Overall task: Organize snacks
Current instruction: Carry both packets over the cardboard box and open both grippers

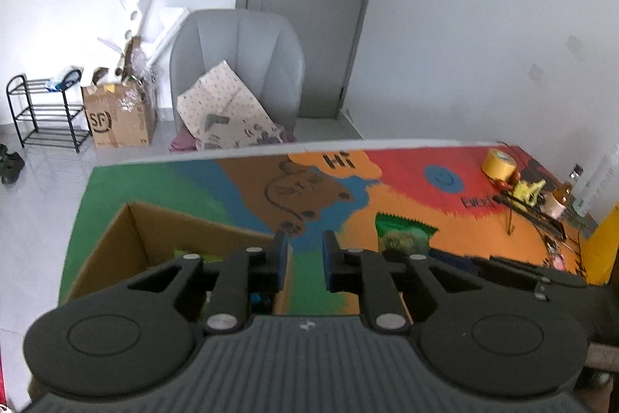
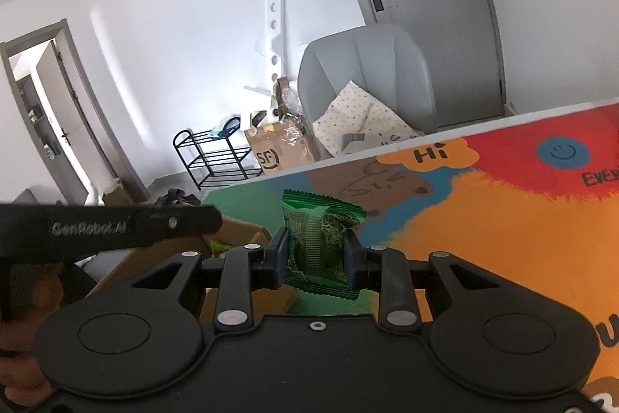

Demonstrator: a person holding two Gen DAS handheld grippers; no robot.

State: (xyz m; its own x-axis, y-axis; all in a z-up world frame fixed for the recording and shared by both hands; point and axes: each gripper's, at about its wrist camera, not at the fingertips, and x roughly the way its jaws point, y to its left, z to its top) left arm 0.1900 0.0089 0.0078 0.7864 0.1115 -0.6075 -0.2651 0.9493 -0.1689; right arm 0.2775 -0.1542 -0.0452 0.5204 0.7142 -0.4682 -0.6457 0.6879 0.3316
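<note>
Jaws of right gripper pinch green snack packet, raised above table.

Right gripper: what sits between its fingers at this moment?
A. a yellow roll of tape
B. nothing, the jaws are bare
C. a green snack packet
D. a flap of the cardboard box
C. In the right wrist view the right gripper has its blue pads pressed on both sides of the green snack packet, which is lifted clear of the colourful table mat.
</note>
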